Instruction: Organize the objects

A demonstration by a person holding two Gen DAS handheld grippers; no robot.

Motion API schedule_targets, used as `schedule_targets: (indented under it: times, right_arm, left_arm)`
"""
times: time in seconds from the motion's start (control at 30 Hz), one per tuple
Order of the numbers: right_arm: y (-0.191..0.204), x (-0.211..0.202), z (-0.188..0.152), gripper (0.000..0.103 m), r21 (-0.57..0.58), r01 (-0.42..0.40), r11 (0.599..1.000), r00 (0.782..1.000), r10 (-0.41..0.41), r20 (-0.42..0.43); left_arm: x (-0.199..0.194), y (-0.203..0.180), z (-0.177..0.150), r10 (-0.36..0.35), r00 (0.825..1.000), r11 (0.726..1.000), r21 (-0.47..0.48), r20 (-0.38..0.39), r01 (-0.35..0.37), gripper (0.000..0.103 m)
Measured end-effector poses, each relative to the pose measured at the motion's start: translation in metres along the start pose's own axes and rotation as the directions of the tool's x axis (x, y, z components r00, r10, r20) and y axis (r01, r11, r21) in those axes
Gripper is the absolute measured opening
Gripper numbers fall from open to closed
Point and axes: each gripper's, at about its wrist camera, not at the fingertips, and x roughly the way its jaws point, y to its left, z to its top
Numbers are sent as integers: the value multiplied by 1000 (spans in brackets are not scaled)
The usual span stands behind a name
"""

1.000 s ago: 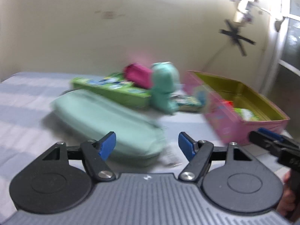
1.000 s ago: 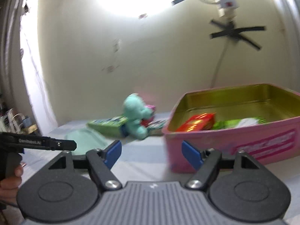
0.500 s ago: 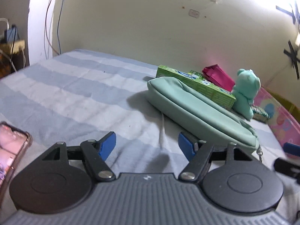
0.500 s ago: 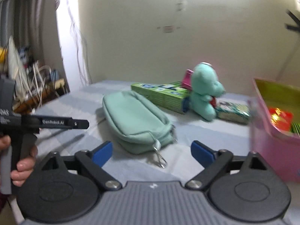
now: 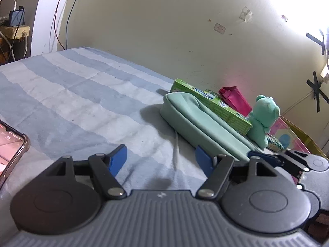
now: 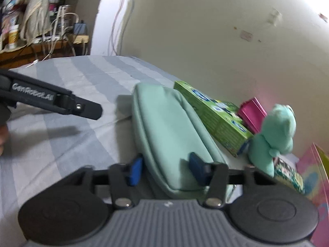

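Note:
A mint-green zip pouch [image 6: 170, 131] lies on the striped bed sheet; it also shows in the left wrist view [image 5: 197, 121]. My right gripper [image 6: 166, 168] is open, its two blue pads on either side of the pouch's near end. My left gripper [image 5: 161, 160] is open and empty over bare sheet to the pouch's left. Behind the pouch lie a green carton [image 6: 213, 115], a magenta box [image 6: 251, 115] and a teal plush bear [image 6: 275, 131]. A pink tin [image 6: 314, 173] stands at the right.
A phone [image 5: 10, 144] lies at the left edge of the bed. The wall runs close behind the objects. A small patterned packet [image 6: 287, 175] lies between the bear and the tin. A cluttered shelf with cables stands at far left.
Both grippers swung left from the pink tin toward the pouch. The right gripper has come down over the pouch's near end, its pads now straddling it.

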Motion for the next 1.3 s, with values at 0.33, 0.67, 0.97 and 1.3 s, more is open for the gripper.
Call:
schedule_targets:
  times: [0.33, 0.67, 0.97, 1.3]
  right_arm:
    - [-8, -74, -47, 31, -62, -25, 998, 1000, 24, -14]
    - [-52, -163, -99, 49, 135, -78, 988, 997, 79, -3]
    - [-131, -158, -140, 53, 677, -149, 721, 987, 153, 54]
    - [-133, -146, -145, 38, 730, -168, 663, 985, 148, 92]
  left_arm:
    - [1, 9, 2, -24, 1000, 999, -41, -12, 23, 75]
    - [-6, -15, 5, -199, 977, 980, -12, -81, 198, 74]
    - [9, -72, 0, -269, 944, 945, 135, -193, 297, 72]
    - [19, -91, -9, -219, 952, 956, 146, -215, 253, 53]
